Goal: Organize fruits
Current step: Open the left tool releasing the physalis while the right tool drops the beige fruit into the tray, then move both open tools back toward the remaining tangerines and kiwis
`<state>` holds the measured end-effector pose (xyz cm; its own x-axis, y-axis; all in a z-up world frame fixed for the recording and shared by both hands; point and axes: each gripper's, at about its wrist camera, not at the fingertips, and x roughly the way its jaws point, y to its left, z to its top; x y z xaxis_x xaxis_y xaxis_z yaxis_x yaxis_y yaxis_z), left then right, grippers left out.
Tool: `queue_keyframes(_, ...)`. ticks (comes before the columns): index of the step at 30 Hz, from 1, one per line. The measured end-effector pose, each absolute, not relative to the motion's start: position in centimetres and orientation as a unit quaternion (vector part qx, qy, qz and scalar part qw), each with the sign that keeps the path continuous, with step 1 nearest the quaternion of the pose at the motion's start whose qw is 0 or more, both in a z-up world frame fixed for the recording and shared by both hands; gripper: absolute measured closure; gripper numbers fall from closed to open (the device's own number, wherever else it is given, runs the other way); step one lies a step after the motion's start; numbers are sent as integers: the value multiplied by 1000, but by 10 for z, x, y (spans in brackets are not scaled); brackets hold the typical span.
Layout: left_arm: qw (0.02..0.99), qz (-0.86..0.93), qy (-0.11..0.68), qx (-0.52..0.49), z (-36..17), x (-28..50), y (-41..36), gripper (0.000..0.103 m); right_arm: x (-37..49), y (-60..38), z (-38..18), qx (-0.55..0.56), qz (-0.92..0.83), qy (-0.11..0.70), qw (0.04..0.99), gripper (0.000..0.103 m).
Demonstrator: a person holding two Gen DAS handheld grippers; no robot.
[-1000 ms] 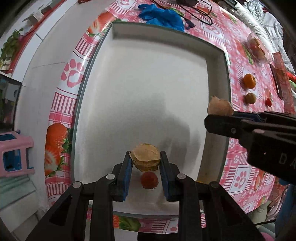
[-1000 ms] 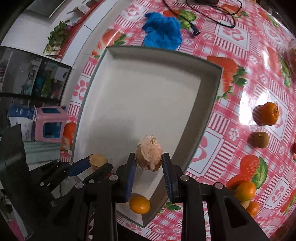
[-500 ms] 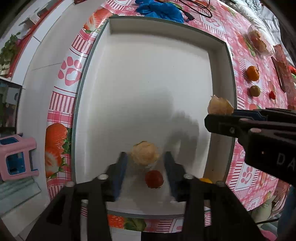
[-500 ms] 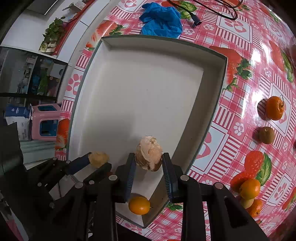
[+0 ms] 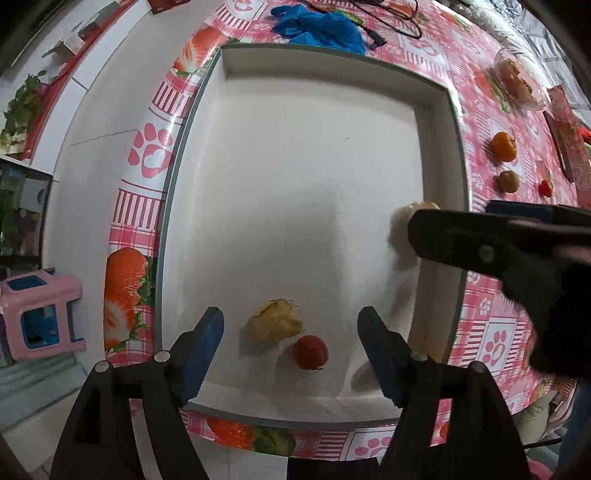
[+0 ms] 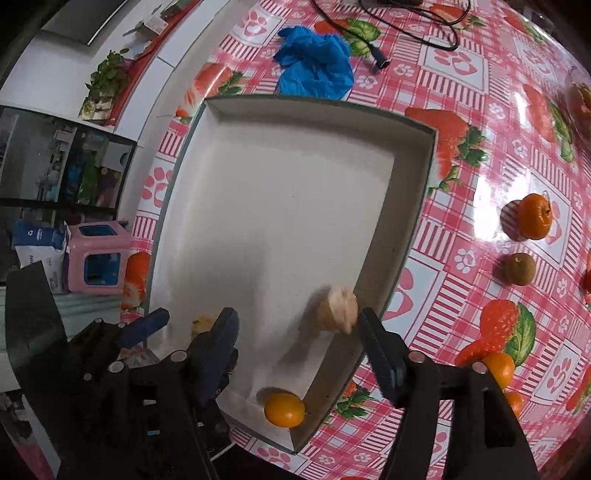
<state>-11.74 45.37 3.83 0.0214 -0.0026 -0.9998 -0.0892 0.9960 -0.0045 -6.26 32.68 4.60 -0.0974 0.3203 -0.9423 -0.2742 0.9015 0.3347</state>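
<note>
A white tray [image 5: 295, 110] lies on the pink checked table. My left gripper [image 5: 290, 345] is open above its near end; a husked yellow fruit [image 5: 275, 325] and a small red fruit [image 5: 311, 352] lie on the tray floor between its fingers. My right gripper [image 6: 297, 343] is open over the tray's [image 6: 277, 155] near right corner. A peeled pale fruit [image 6: 338, 308], blurred, is beside its right finger, free of the jaws. A small orange fruit [image 6: 285, 409] lies in the tray corner below.
On the table right of the tray lie a tangerine [image 6: 535, 220], a brown kiwi-like fruit [image 6: 520, 268] and more orange fruits [image 6: 498, 367]. A blue glove [image 6: 314, 70] and a black cable [image 6: 406, 33] lie beyond the tray. A pink stool [image 5: 40, 314] stands left, below table level.
Both grippers opened. The left one let the husked fruit down onto the tray beside the red fruit. The right one let go of the peeled fruit, which is now blurred at its right finger.
</note>
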Motion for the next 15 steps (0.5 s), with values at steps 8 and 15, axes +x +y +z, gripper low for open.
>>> queue_keyframes(8, 721, 13, 692, -14, 55, -116, 425, 24, -64, 288, 65, 28, 188, 692, 696, 9)
queue_keyframes(15, 732, -27, 681, 10, 72, -112, 378, 24, -77, 222, 73, 50, 130, 686, 714, 9)
